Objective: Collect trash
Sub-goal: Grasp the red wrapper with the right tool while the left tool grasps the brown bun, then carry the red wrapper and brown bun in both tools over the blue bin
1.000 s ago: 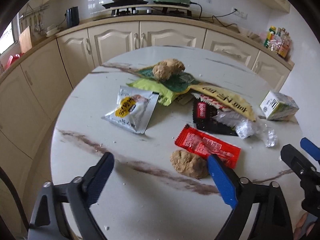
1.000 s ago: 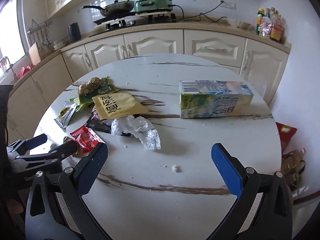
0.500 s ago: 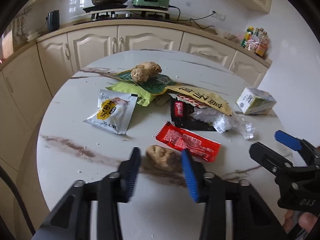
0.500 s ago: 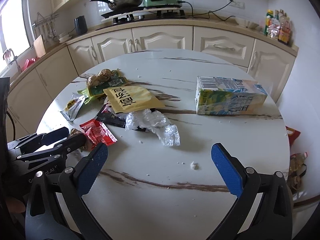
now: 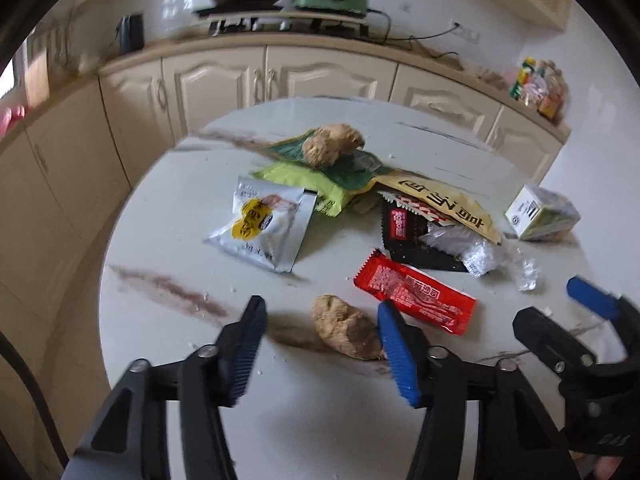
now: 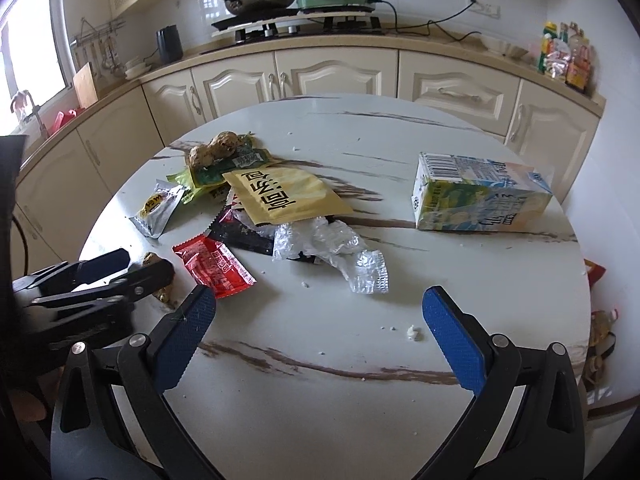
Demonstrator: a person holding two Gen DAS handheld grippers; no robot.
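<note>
1. Now left gripper (image 5: 320, 344) jaws apart, just been reopening; brown lump (image 5: 346, 327) between them, right pad touching, not clamped.
2. Red wrapper (image 5: 414, 292) just right of lump; silver packet (image 5: 266, 222) upper left.
3. Right gripper (image 6: 316, 332) spread wide, empty; foil wrap (image 6: 332, 248) above it, carton (image 6: 476, 196) upper right on table (image 6: 320, 380).

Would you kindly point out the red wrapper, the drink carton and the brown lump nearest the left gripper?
red wrapper (image 5: 416, 292): left wrist view, middle of its printed face.
drink carton (image 6: 480, 200): right wrist view, long side panel.
brown lump (image 5: 346, 328): left wrist view, its top surface.

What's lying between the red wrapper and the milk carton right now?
In the right wrist view, a crumpled clear plastic wrapper lies between the red wrapper and the milk carton; bare table beyond it.
</note>
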